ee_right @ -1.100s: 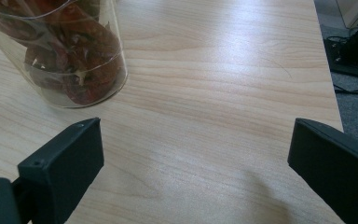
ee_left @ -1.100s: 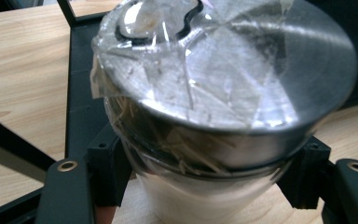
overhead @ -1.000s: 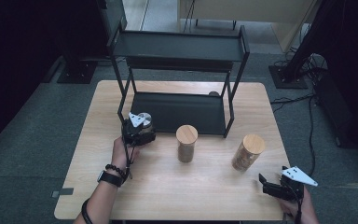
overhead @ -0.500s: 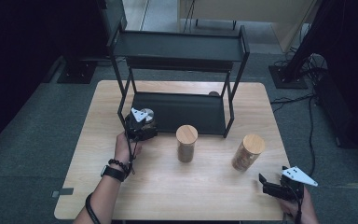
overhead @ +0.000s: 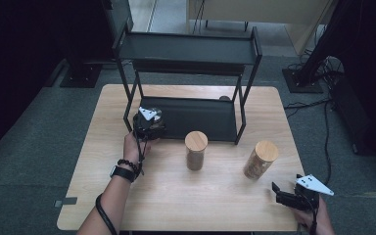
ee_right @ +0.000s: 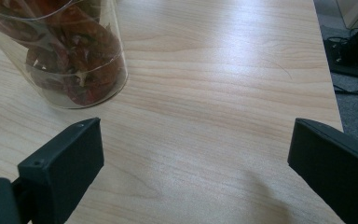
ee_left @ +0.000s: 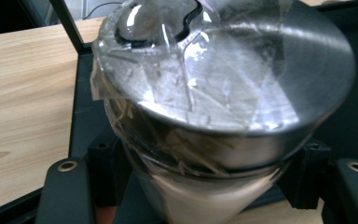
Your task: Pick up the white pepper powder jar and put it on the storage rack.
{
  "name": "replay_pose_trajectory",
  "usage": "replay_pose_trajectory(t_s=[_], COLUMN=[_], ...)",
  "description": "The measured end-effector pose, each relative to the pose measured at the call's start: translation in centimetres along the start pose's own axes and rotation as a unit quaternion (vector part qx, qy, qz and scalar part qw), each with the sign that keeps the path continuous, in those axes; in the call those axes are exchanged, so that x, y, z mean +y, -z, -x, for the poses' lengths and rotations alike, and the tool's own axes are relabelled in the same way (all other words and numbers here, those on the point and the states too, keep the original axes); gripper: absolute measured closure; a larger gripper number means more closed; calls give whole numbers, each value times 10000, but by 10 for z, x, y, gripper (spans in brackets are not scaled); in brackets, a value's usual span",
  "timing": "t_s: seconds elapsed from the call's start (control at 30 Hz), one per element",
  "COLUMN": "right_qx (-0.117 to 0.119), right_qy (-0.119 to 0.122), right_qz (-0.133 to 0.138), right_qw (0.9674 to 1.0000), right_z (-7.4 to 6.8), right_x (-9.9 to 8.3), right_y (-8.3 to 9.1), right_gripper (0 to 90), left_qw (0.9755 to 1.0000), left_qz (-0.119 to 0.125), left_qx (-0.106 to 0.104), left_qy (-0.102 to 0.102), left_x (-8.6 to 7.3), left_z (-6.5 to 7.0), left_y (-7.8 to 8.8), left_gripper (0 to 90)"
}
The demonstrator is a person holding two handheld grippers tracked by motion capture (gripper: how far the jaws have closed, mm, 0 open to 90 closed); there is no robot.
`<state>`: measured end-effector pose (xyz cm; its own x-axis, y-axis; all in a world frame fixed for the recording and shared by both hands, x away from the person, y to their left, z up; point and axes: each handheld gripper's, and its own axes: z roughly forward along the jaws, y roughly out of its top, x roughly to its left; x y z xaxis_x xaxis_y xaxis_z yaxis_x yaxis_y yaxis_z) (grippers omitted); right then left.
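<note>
**Q:** Grey carpet surrounds a pale wooden surface [overhead: 93,196]; what stands at its left?

**A:** At left, the left gripper [overhead: 149,128] sits at the front left corner of a black two-tier rack [overhead: 188,49], over the edge of the rack's lower tray. Its jaws are clamped on a steel-lidded jar [ee_left: 223,93]. In the left gripper view the jar's lid is wrapped in clear tape and tilts toward the camera, with the black tray behind it.

**Q:** And at centre?

**A:** A glass jar with a wooden lid [overhead: 196,149] stands upright just in front of the rack, apart from both grippers.

**Q:** What lies toward the right?

**A:** A second wooden-lidded jar [overhead: 260,159] stands near the right edge; the right gripper view shows dark red dried contents inside it [ee_right: 60,56]. Nearer the front right corner, the right gripper [overhead: 286,196] rests low, its jaws spread wide with bare wood between them, close to that jar but not touching it.
</note>
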<state>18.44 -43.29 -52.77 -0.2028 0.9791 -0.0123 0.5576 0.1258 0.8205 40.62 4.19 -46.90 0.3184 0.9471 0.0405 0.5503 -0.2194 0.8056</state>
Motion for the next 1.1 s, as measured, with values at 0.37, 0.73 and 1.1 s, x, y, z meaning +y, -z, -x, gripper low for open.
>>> replay_pose_trajectory(t_s=[0.37, 0.73, 1.1], right_qx=[1, -6, -32], right_qy=[5, 13, 14], right_qz=[5, 6, 1], right_qw=[10000, 10000, 10000], right_z=[0, 0, -1], right_x=[0, 0, 0], right_y=[0, 0, 0], right_gripper=[33, 33, 33], left_qw=[9995, 9994, 9997], left_qz=[-28, 51, 4], left_qx=[302, 335, 234], left_qy=[-25, -2, -1], left_x=[-3, -10, -24], left_z=[-2, -3, -5], left_y=[-13, -12, -7], left_gripper=[311, 301, 225])
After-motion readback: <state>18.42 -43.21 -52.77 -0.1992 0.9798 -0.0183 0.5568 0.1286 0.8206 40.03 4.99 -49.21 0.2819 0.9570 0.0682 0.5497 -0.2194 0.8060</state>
